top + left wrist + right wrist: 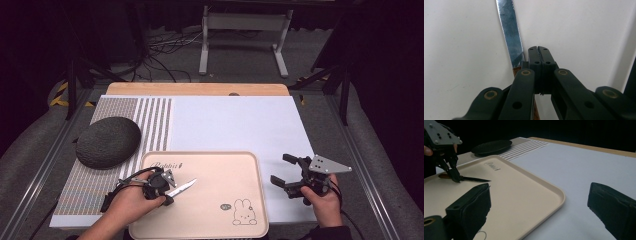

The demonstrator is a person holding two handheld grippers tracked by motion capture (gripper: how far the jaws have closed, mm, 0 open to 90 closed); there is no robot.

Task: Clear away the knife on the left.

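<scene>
Left gripper (167,196) closed, beside knife (183,188) near tray's (250,165) left edge; right gripper (284,172) wide open, empty, off tray's right edge.

A small knife (183,188) with a bright, serrated steel blade and a brown wooden handle lies flat on a beige tray (240,167) at the near edge of the desk. It sits in the tray's near-left part, blade pointing right and slightly away, handle toward the left.
</scene>
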